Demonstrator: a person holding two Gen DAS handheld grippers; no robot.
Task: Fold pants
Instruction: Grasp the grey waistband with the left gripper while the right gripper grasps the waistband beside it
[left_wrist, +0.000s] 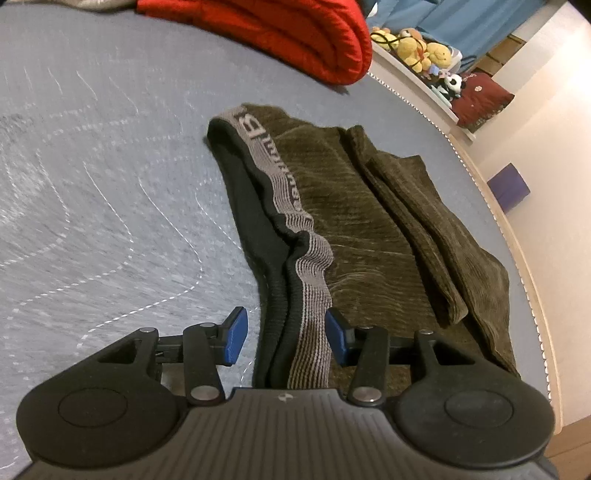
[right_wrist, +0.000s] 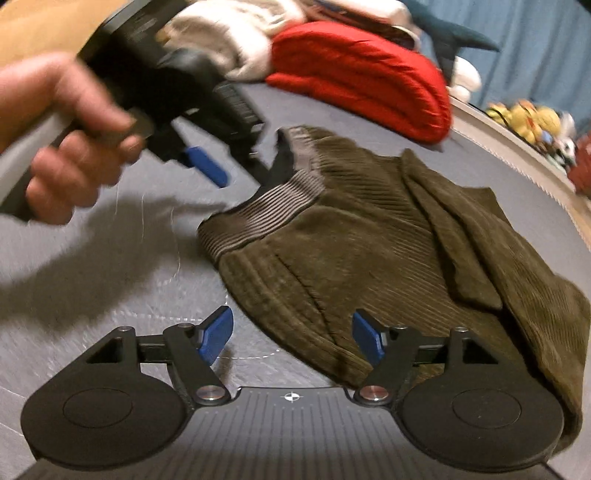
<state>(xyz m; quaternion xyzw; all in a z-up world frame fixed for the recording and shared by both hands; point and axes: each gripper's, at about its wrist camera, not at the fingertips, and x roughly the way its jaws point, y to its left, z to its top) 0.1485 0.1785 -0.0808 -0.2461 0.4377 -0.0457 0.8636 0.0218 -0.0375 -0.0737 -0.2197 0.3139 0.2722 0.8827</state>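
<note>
On a grey-blue quilted bed cover (left_wrist: 92, 166), olive-green corduroy pants (left_wrist: 369, 206) lie folded and flat. In the left wrist view, the left gripper (left_wrist: 286, 341) hovers with its blue-padded jaws apart, the grey striped waistband (left_wrist: 310, 295) between them, not pinched. In the right wrist view, a hand (right_wrist: 70, 144) holds that gripper at far left, while the right gripper (right_wrist: 293, 339) straddles the pants' near edge, jaws released. A red folded quilted blanket (right_wrist: 365, 77) lies beyond the pants
</note>
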